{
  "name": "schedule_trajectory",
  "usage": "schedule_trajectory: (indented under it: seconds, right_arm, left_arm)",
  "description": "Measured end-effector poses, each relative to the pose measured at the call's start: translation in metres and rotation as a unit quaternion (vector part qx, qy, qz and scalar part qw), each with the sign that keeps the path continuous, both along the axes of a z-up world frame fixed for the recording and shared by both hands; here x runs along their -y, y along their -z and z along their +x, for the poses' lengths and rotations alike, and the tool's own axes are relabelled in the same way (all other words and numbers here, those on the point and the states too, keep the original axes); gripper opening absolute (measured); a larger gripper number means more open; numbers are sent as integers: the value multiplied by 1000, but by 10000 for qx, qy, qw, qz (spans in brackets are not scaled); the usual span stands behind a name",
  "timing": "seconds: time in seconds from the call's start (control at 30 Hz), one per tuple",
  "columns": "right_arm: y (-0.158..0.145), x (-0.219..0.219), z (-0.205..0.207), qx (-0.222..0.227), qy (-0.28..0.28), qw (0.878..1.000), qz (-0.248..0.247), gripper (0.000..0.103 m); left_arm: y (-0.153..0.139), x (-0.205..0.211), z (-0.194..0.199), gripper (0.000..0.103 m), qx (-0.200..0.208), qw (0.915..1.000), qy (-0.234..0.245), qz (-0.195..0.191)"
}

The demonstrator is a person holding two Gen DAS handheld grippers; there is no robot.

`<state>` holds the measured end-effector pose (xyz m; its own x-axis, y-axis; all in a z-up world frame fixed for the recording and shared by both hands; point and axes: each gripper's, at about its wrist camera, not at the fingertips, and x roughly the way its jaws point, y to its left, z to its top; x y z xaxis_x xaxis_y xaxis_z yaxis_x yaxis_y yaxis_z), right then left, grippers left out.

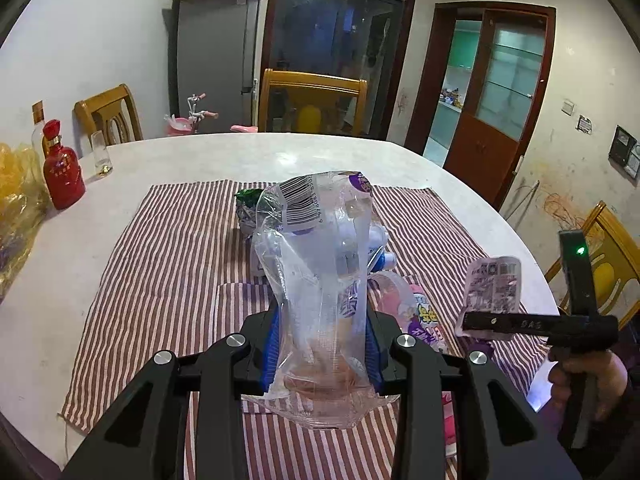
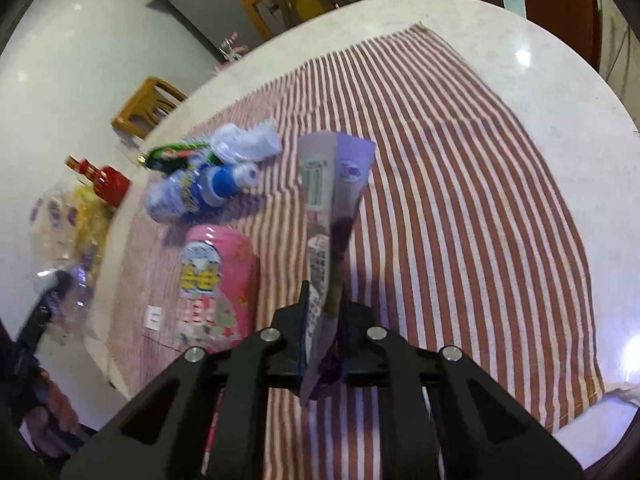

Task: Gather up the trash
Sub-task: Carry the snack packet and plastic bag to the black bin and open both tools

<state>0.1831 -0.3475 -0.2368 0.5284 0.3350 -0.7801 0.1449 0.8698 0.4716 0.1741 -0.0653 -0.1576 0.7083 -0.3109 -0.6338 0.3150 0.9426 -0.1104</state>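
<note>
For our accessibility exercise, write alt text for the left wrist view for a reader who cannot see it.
The left tool grips a clear plastic bag upright above a striped cloth on a white table. At right, the right tool pinches a small wrapper; a red bottle stands far left.

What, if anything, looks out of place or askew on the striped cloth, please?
A crushed blue-labelled bottle lies on its side on the striped cloth, beside a pink packet, a green wrapper and crumpled white plastic: loose litter, not yet collected. No spill is visible.
</note>
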Motion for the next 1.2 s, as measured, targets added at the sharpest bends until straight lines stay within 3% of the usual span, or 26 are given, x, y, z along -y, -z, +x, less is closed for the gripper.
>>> schedule_trajectory:
  seconds: [0.23,0.3,0.43,0.53,0.7,0.77,0.8,0.83,0.87,0.9,1.0,1.13,1.2]
  right_arm:
    - [-23,37,-23,465,266,9957,750,11]
    - [-29,71,-42,679,640,9907,993,11]
    - [-43,159,-102,1000,1805,9761,674,11]
    - [-30,238,-163,838,2959,9508,372,11]
    - [48,333,-227,-85,4298,9023,321,12]
    - [75,353,-232,-341,4463,8932,425,13]
    - [85,358,-231,-449,4484,8916,431,19]
    - [96,363,-228,-642,4473,8910,443,52]
    - [110,368,-225,-933,4434,8897,557,70]
    - [117,369,-225,-1064,4485,8851,644,76]
    - [110,361,-237,-904,4719,8754,537,77]
    - [86,347,-289,-418,5384,8402,493,79]
    - [74,340,-319,-170,5615,8254,553,79]
  left_arm:
    - [-9,30,0,34,104,9994,323,71]
    - [-13,44,-1,34,145,9986,486,122]
    - [-19,83,-5,34,267,9951,928,188]
    - [-19,118,-7,34,243,9913,1285,175]
    - [-23,179,-12,34,183,9814,1912,58]
    - [-25,207,-17,34,195,9754,2195,67]
    - [-24,218,-20,34,195,9726,2316,59]
    - [-23,235,-22,34,189,9689,2465,67]
    - [-22,247,-24,34,169,9660,2578,74]
    - [-19,262,-27,34,132,9623,2715,67]
    - [-6,311,-39,34,-59,9464,3228,43]
    - [15,376,-56,34,-261,9205,3899,102]
    - [32,420,-70,34,-444,9006,4319,170]
